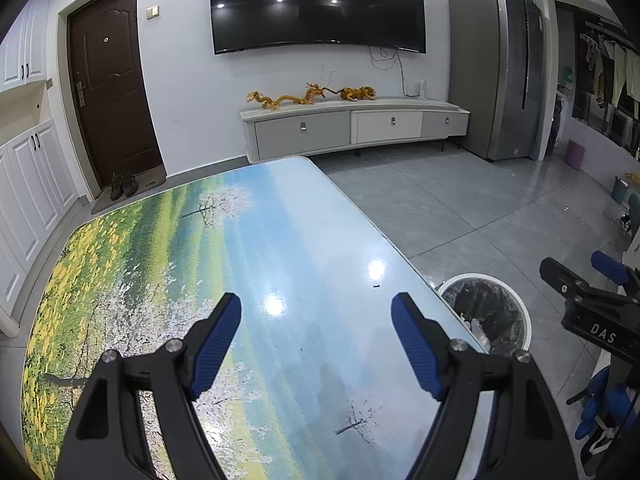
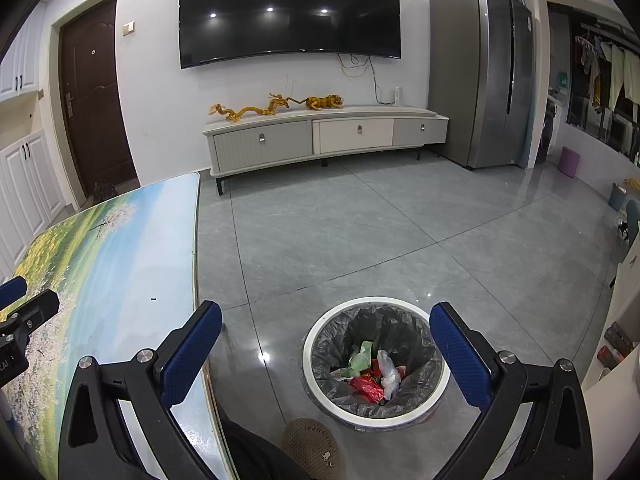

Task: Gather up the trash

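My left gripper stands open above the table, which bears a landscape print; nothing lies between its blue pads. My right gripper is open too and hangs over the floor, just above a round white trash bin lined with a grey bag. Inside the bin lies trash: red wrappers, a green scrap and clear plastic. The left wrist view shows the same trash bin beside the table's right edge, and the right gripper's side at far right.
A tiny dark speck lies on the table. A slippered foot stands on the floor by the bin. Grey tiled floor stretches to a TV cabinet, with a fridge at the right and a brown door at the left.
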The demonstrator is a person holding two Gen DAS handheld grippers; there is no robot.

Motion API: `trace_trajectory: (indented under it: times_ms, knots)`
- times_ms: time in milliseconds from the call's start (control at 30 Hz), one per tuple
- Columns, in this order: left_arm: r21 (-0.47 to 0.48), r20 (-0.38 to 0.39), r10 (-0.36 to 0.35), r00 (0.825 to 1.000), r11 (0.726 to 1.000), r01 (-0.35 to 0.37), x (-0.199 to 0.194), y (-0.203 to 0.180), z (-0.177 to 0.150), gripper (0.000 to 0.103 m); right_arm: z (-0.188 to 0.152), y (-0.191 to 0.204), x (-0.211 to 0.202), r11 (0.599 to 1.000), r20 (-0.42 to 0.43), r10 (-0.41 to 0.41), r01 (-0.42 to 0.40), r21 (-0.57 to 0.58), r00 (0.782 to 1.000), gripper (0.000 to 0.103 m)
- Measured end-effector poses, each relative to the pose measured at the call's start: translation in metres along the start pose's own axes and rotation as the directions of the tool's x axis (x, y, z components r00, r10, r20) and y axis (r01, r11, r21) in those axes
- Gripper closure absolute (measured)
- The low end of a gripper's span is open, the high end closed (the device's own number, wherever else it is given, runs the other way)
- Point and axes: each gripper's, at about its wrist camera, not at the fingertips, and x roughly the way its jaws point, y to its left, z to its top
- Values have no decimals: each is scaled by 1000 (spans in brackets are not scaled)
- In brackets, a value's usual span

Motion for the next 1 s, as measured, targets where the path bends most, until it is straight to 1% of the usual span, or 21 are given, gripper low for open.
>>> trace_trajectory:
  times_ms: [1000]
  knots:
    - [8,-17,-20,1000,1000,20,2,0,-3,26,-5,-3,-2,1000,-10,-17,17,2,1000,1]
